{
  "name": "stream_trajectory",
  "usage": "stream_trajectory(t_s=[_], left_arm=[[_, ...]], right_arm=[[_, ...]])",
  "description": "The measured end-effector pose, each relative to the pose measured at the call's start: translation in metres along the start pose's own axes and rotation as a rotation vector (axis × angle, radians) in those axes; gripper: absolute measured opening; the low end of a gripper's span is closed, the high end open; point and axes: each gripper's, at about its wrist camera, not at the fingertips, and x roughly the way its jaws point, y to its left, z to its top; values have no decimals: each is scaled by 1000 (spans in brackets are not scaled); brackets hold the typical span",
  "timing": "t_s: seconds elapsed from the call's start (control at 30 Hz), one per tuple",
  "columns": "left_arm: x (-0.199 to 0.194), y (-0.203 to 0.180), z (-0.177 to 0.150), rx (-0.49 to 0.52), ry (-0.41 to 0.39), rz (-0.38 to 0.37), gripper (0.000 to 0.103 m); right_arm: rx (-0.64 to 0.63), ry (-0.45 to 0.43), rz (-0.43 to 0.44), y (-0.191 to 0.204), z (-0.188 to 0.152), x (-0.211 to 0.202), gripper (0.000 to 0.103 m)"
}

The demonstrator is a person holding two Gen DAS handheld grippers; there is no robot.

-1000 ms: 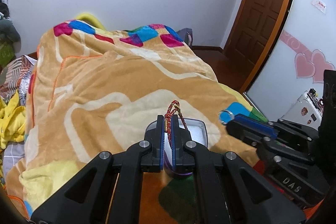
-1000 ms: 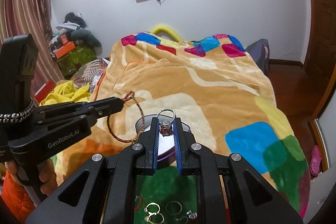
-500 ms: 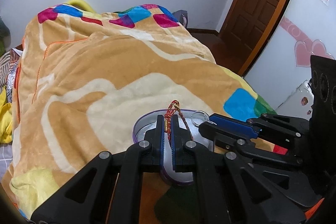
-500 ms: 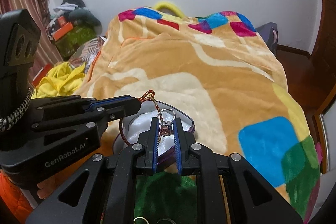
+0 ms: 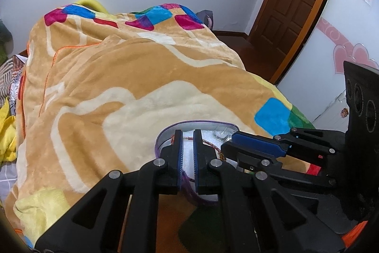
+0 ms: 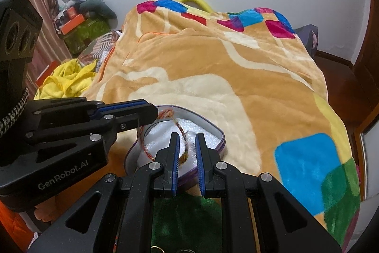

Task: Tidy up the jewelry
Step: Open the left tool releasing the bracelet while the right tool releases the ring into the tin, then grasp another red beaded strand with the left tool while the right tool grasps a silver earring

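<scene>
Both grippers hover over the purple-rimmed jewelry box (image 6: 213, 127) on the blanket (image 6: 236, 68). Left gripper (image 5: 187, 134) slightly parted, empty; right gripper (image 6: 186, 136) likewise. Braided bracelet (image 6: 181, 129) lies inside; only the left view shows the ring (image 5: 221, 133).

Open purple-rimmed jewelry box (image 6: 214, 128) with white foam lining sits on the bed's orange blanket, red braided cord bracelet (image 6: 183, 134) draped loose across the foam, small silver ring (image 5: 221, 133) lying on the foam near the box's far right corner.
</scene>
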Motion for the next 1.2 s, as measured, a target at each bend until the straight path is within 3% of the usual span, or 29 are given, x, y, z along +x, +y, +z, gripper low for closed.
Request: stream_trajectory(t_s=[0.4,0.77,0.87,1.0,1.2], left_arm=[[-36,-8,-3,32,-55,39,12],[-84,-29,-15,84,-124,77,31],[-94,-31,-22,86,-125,82,37],[-99,-31,-34,83,-110,83,38],[-95,-30,-54,85,-56,81,38]], right_arm=[[-5,-45,-35,6,1,-28,19],[15,-132,-75,13,-7,-75,19],[19,-150,-96,13,-13,-87,20],[36,-171,-105,13,-21,-100,33],[56,-183,-133,8,-35,-114,34]])
